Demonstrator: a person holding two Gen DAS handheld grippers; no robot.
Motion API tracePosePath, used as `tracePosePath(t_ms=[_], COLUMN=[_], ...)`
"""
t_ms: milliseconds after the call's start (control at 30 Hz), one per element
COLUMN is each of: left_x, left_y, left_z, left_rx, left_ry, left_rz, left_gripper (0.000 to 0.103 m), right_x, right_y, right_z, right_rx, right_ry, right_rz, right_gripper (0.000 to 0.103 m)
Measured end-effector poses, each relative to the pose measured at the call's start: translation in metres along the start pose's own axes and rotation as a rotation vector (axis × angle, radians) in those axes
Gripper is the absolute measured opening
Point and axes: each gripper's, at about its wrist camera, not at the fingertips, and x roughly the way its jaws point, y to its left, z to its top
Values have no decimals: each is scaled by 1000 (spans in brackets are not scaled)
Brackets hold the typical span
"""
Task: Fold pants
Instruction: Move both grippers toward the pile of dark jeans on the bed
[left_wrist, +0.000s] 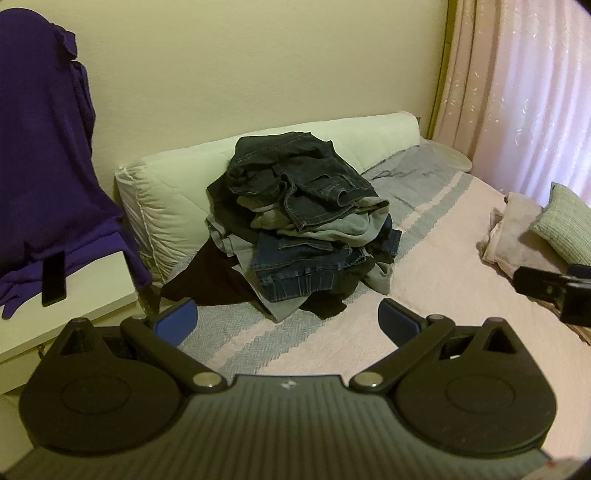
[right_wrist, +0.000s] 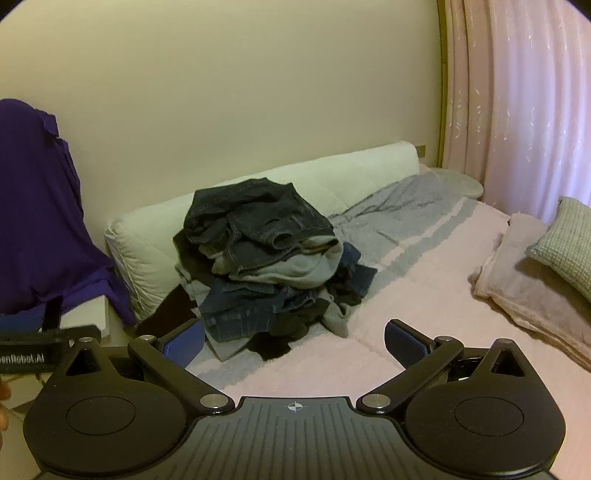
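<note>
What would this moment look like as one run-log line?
stage: start | left gripper: open, empty | right gripper: open, empty | pile of pants: unfolded, on bed

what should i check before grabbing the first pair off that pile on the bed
1. Left gripper open with nothing between its fingers: ok.
2. Right gripper open with nothing between its fingers: ok.
3. Top pair, the dark jeans, sits uncovered on the pile of pants: ok.
4. Bare bedspread in front of and to the right of the pile to lay a pair flat: ok.
5. Where the jeans' waistband and leg hems are: cannot tell, they are crumpled.
6. Whether the jeans are tangled with the grey garment underneath: cannot tell.
</note>
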Motion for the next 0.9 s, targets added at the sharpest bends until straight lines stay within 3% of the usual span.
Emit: tracePosePath(t_ms=[133, 300, 467, 700, 900], left_x=[13, 23, 37, 68, 124], left_y=[5, 0, -8, -15, 7], left_z=[4, 14, 37, 69, 105], left_rx=[1, 30, 19, 106, 157], left_ry=[-8, -87, -76, -77, -46], left_rz=[-23, -12, 0, 52, 29], left_gripper=[102, 102, 102, 102, 102], right_x=[6, 22, 41, 76, 128], right_y=[-11, -27, -46, -62, -58], right_z=[1, 13, 35, 63, 91], right_rx=[20, 4, 11, 39, 31], right_ry=[-21, -48, -72, -67, -33], right_rz=[-5, 21, 62, 105, 111], right_gripper=[101, 101, 101, 101, 101])
